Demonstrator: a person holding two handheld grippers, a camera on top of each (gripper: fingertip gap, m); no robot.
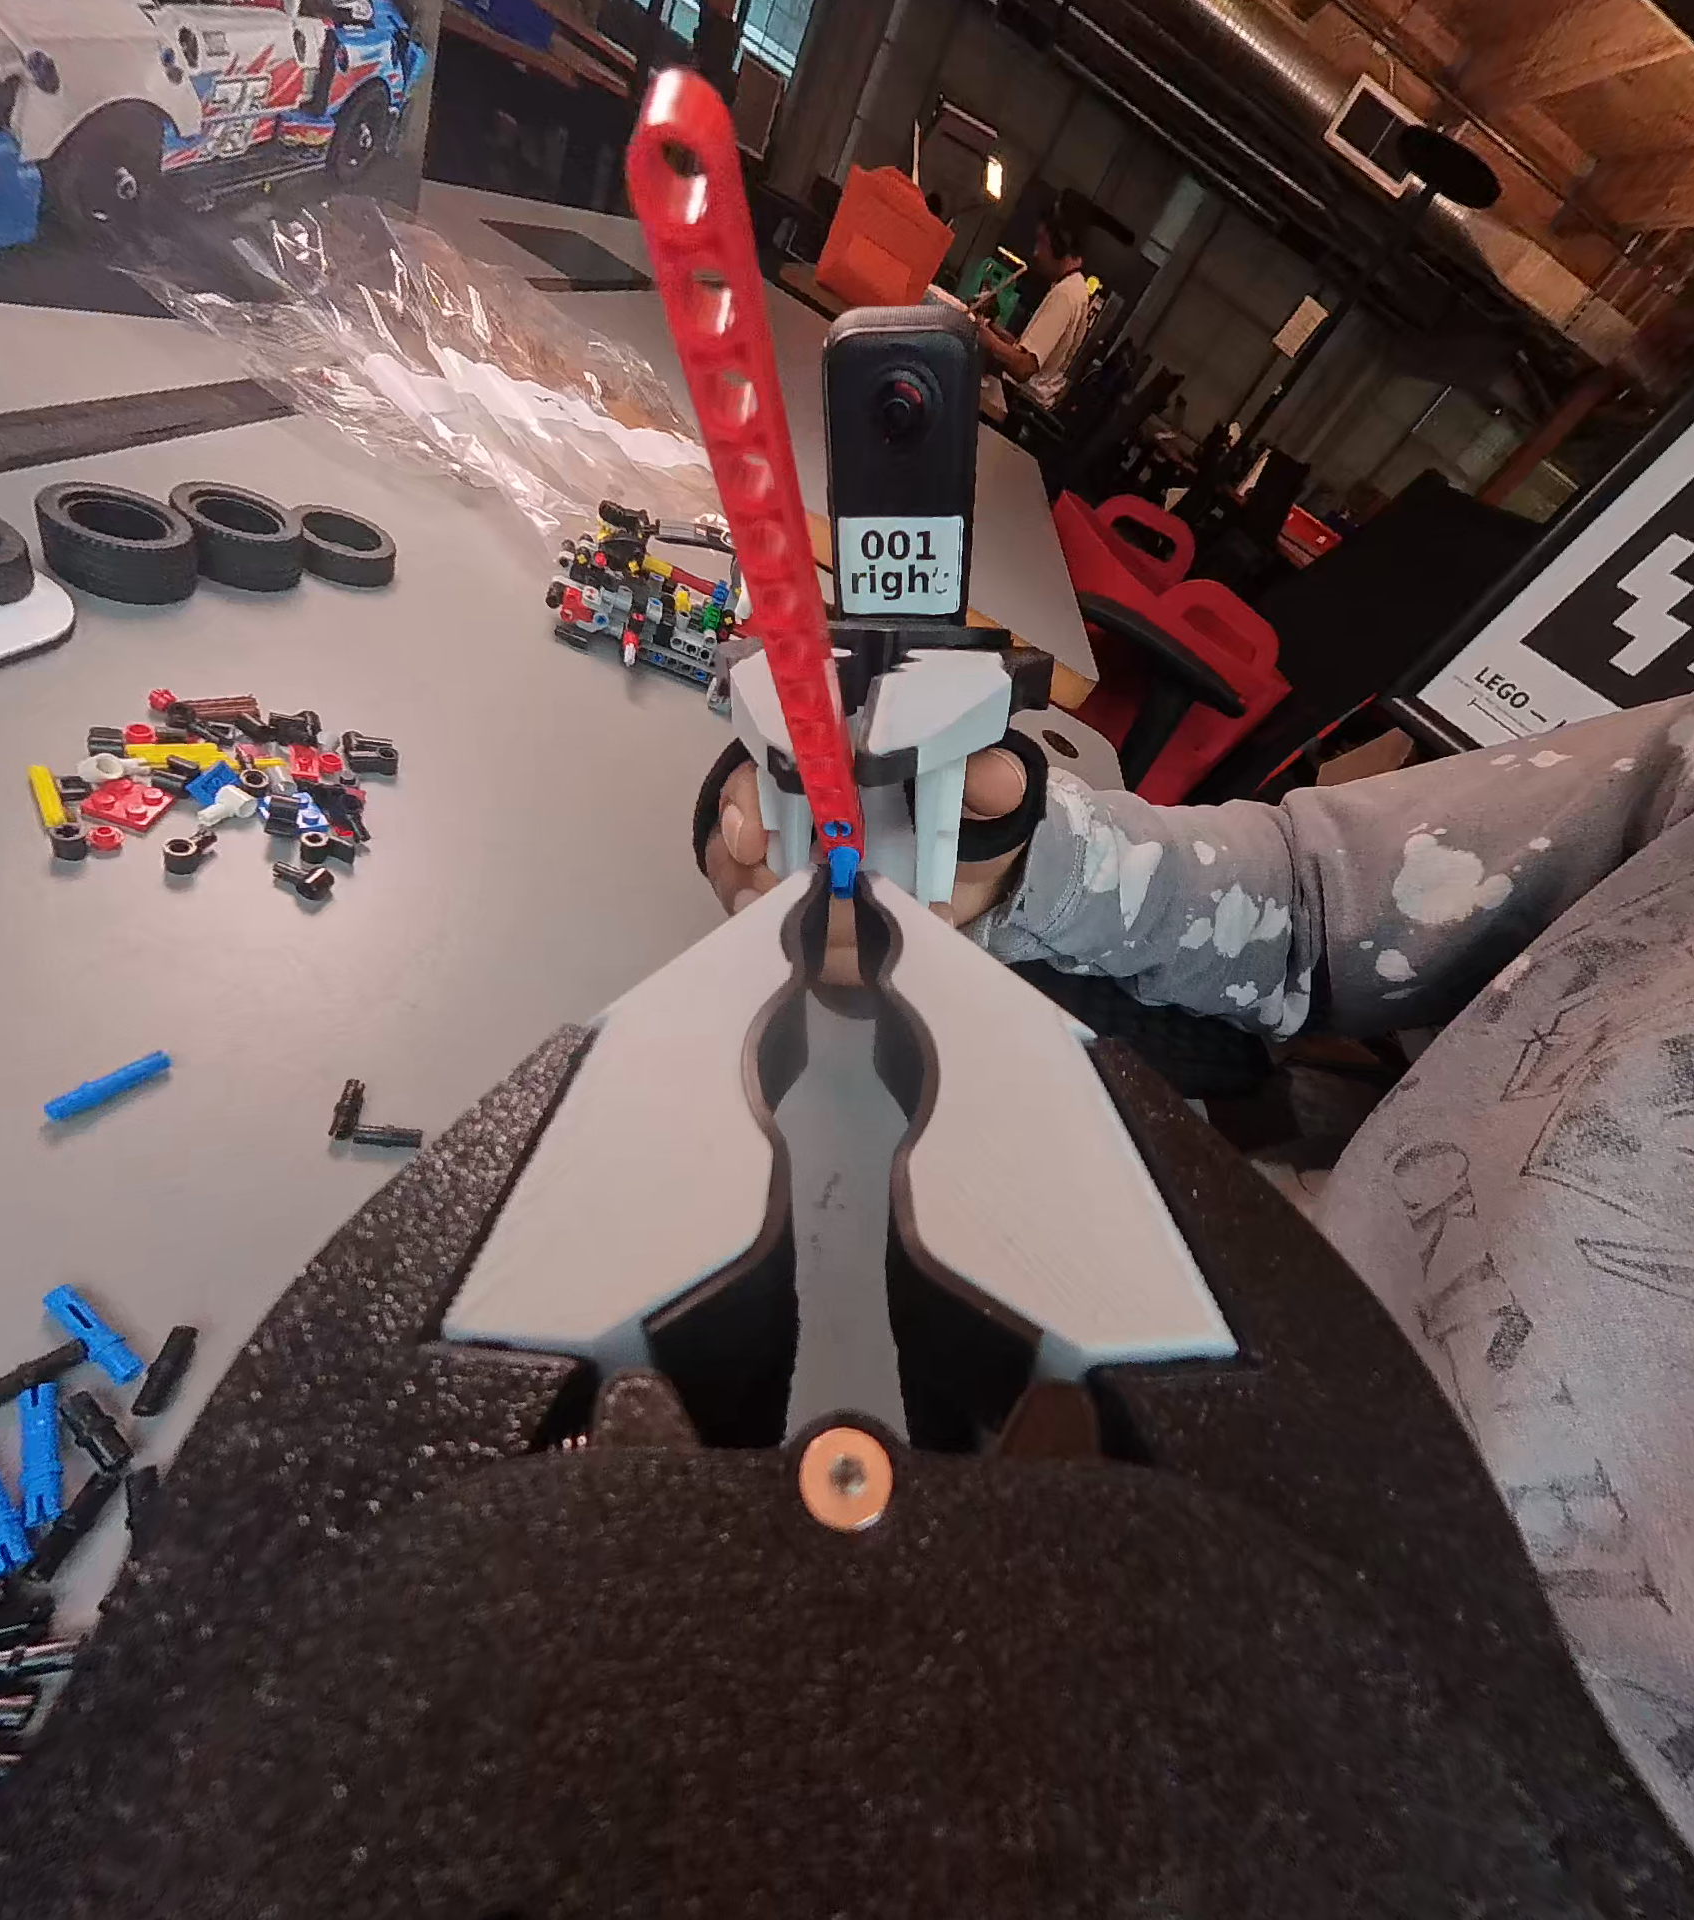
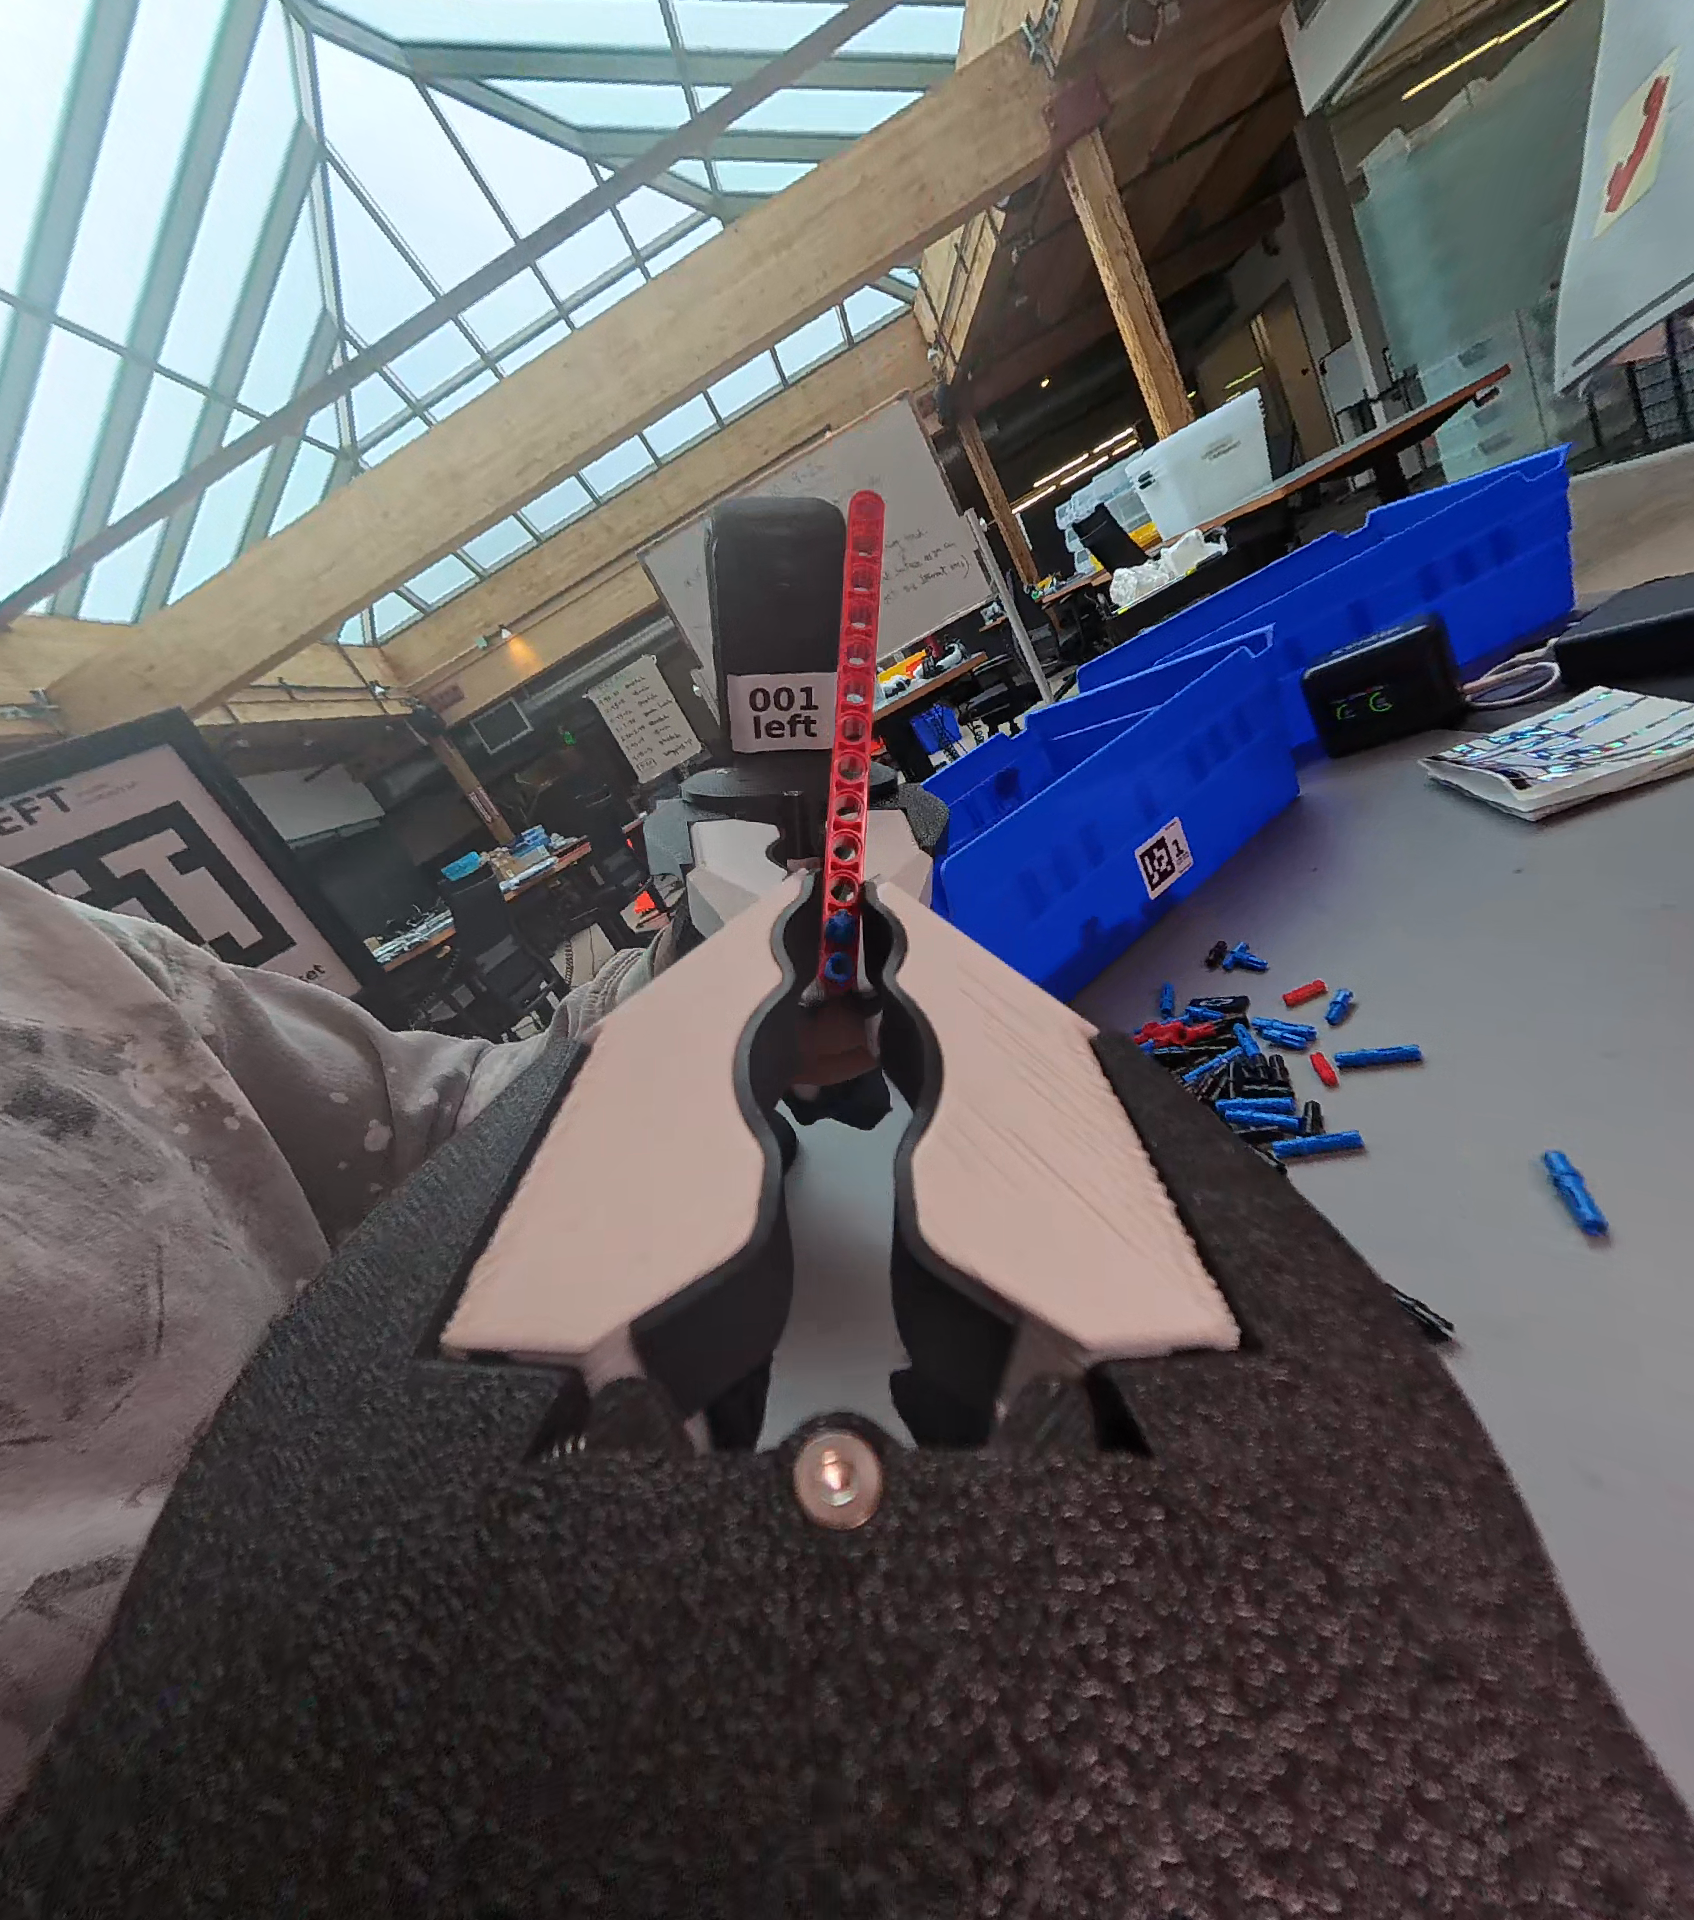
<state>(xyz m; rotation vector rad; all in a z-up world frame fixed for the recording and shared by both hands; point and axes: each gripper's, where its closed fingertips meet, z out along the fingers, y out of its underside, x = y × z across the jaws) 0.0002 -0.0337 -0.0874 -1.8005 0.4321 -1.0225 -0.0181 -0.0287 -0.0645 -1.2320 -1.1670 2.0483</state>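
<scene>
A long red beam with holes [image 1: 749,436] stands nearly upright between the two grippers. My left gripper [image 1: 838,896] is shut on a small blue pin [image 1: 841,864] at the beam's lower end. My right gripper [image 2: 838,902] is shut on the lower part of the red beam [image 2: 851,727], which has two blue pins [image 2: 835,968] in its bottom holes. The grippers face each other, tips almost touching, above the grey table [image 1: 407,935]. The right gripper also shows in the left wrist view [image 1: 869,842], held by a hand. The left gripper's fingertips are hidden in the right wrist view.
Black tyres [image 1: 168,540], a pile of loose parts [image 1: 209,774], a partly built model [image 1: 651,603] and clear plastic bags [image 1: 469,353] lie on the left. Blue and black pins [image 1: 12,1455] lie near. Blue bins [image 2: 1186,769], more pins [image 2: 1248,1070] and a booklet [image 2: 1591,748] lie on the right. The grippers are tip to tip, or close to it.
</scene>
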